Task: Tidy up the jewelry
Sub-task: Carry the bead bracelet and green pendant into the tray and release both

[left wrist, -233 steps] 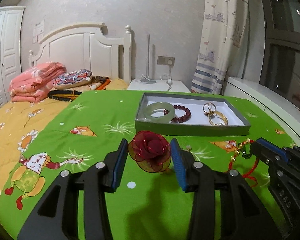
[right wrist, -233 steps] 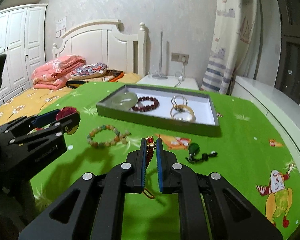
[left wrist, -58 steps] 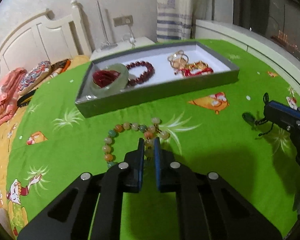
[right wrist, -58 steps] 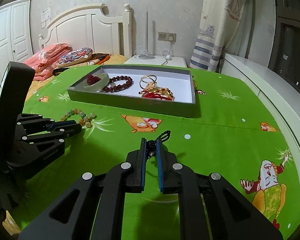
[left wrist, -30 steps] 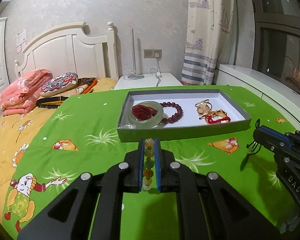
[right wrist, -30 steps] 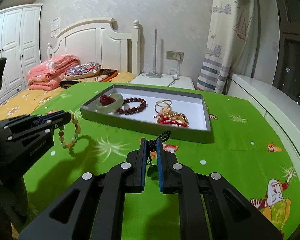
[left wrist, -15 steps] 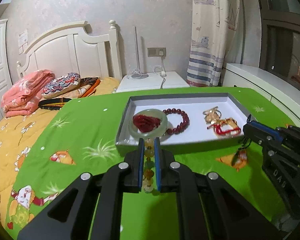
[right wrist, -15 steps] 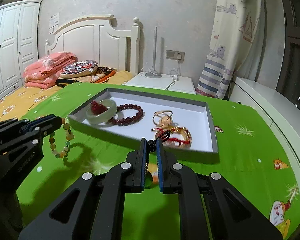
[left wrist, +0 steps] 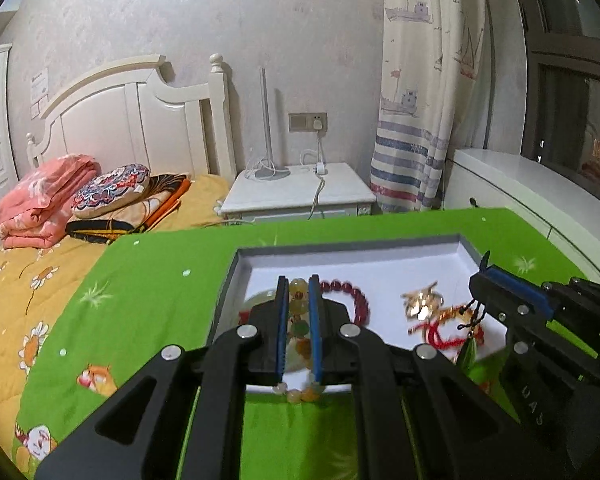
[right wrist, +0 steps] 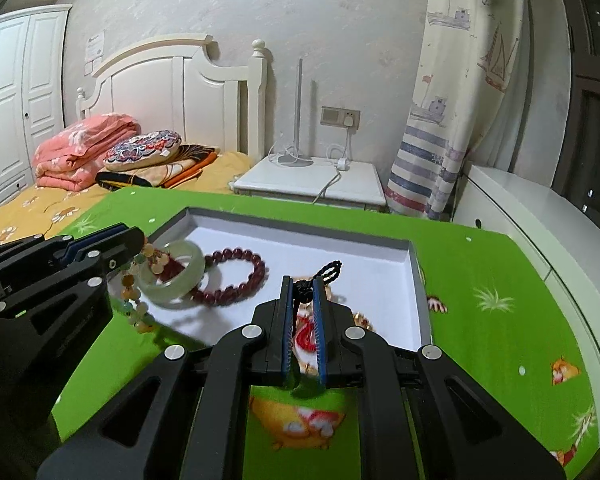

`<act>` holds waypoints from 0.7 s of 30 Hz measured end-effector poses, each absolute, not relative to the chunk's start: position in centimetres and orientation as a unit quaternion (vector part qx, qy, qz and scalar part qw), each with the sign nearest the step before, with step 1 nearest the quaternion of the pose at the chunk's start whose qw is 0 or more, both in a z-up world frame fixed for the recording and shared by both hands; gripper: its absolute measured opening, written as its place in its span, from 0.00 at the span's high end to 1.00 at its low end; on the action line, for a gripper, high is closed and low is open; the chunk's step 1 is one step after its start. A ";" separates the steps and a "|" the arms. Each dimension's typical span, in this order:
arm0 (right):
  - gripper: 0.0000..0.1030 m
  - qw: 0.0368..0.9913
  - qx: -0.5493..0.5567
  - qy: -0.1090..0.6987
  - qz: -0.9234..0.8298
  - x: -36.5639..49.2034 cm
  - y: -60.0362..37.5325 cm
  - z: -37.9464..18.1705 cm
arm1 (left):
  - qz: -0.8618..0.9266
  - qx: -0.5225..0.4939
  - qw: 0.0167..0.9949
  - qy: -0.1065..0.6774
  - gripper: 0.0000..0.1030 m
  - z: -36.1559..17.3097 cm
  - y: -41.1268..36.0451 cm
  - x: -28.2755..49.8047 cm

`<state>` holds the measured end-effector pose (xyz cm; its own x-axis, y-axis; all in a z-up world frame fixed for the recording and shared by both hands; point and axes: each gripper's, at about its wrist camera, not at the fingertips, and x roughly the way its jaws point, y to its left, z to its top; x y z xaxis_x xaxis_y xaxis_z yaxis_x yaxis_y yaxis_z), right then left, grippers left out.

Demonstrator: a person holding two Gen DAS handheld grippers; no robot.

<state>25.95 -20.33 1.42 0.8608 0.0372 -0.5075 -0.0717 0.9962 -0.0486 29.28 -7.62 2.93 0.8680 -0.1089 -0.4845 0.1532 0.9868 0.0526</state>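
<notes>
Jewelry is hanging over the tray's (right wrist: 414, 276) near edge: the left gripper (left wrist: 298, 308) is pinching the multicoloured bead bracelet (left wrist: 297, 320), the right gripper (right wrist: 302, 312) the black-corded green pendant (right wrist: 326, 270). Released here, either could be dropping onto the green cloth (right wrist: 480, 320), or tangling with the jade bangle (right wrist: 171, 272) and red charm (right wrist: 306, 334) farther in.

Tray (right wrist: 414, 280) far half bare; near half crowded w/ jade bangle (right wrist: 171, 276), red beads (right wrist: 235, 278).

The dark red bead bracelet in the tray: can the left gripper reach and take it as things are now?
Probably not yet. The left gripper is shut on the multicolored bead bracelet, so its jaws are occupied. The dark red bead bracelet lies uncovered in the tray, close ahead.
</notes>
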 end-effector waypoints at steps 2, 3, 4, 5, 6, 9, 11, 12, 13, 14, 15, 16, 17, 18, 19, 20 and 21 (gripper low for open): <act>0.90 0.965 -0.033 0.259 0.028 26.3 -20.5 1.9 | -0.070 0.042 0.966 0.244 0.91 3.5 -7.7 29.7; 0.90 0.966 -0.033 0.256 0.027 26.5 -20.5 2.2 | -0.071 0.041 0.967 0.242 0.91 3.8 -7.7 29.9; 0.90 0.966 -0.033 0.254 0.027 26.8 -20.6 2.4 | -0.072 0.041 0.967 0.239 0.91 4.2 -7.7 30.1; 0.90 0.967 -0.033 0.252 0.028 26.9 -20.6 2.7 | -0.072 0.043 0.968 0.237 0.91 4.5 -7.8 30.3; 0.90 0.967 -0.033 0.250 0.028 27.1 -20.6 3.0 | -0.072 0.044 0.968 0.235 0.91 4.6 -7.8 30.5; 0.90 0.969 -0.037 0.241 0.028 27.8 -20.6 4.0 | -0.073 0.041 0.968 0.238 0.91 5.0 -7.9 31.4; 0.90 0.969 -0.035 0.241 0.026 28.3 -20.7 4.2 | -0.071 0.041 0.967 0.240 0.91 4.9 -8.0 31.8; 0.90 0.969 -0.034 0.243 0.026 28.5 -20.7 4.2 | -0.070 0.041 0.966 0.244 0.91 4.6 -8.1 32.1; 0.90 0.968 -0.032 0.246 0.026 28.9 -20.8 4.1 | -0.070 0.041 0.966 0.247 0.91 4.3 -8.1 32.2; 0.90 0.967 -0.031 0.251 0.025 29.3 -20.9 3.9 | -0.069 0.040 0.965 0.251 0.91 3.9 -8.2 32.4; 0.90 0.966 -0.029 0.256 0.024 29.6 -21.0 3.6 | -0.069 0.040 0.964 0.255 0.91 3.5 -8.2 32.6; 0.90 0.964 -0.027 0.262 0.024 29.9 -21.1 3.3 | -0.068 0.040 0.962 0.260 0.91 2.9 -8.2 32.8; 0.90 0.963 -0.024 0.269 0.025 30.2 -21.2 2.9 | -0.068 0.040 0.961 0.265 0.91 2.4 -8.2 32.9; 0.90 0.961 -0.023 0.275 0.025 30.4 -21.2 2.6 | -0.067 0.042 0.960 0.269 0.91 1.8 -8.3 33.0; 0.90 0.959 -0.024 0.283 0.024 30.7 -21.2 2.0 | -0.066 0.044 0.959 0.272 0.91 1.5 -8.2 33.2; 0.89 0.956 -0.025 0.291 0.021 31.0 -21.3 1.4 | -0.062 0.046 0.958 0.275 0.90 1.0 -8.2 33.3; 0.89 0.954 -0.024 0.299 0.020 31.2 -21.3 0.9 | -0.058 0.045 0.958 0.277 0.90 0.6 -8.1 33.4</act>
<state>31.18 -21.29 0.92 0.8210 0.0240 -0.5705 -0.0532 0.9980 -0.0346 33.40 -8.12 0.58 0.8403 -0.0860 -0.5353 0.1356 0.9893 0.0540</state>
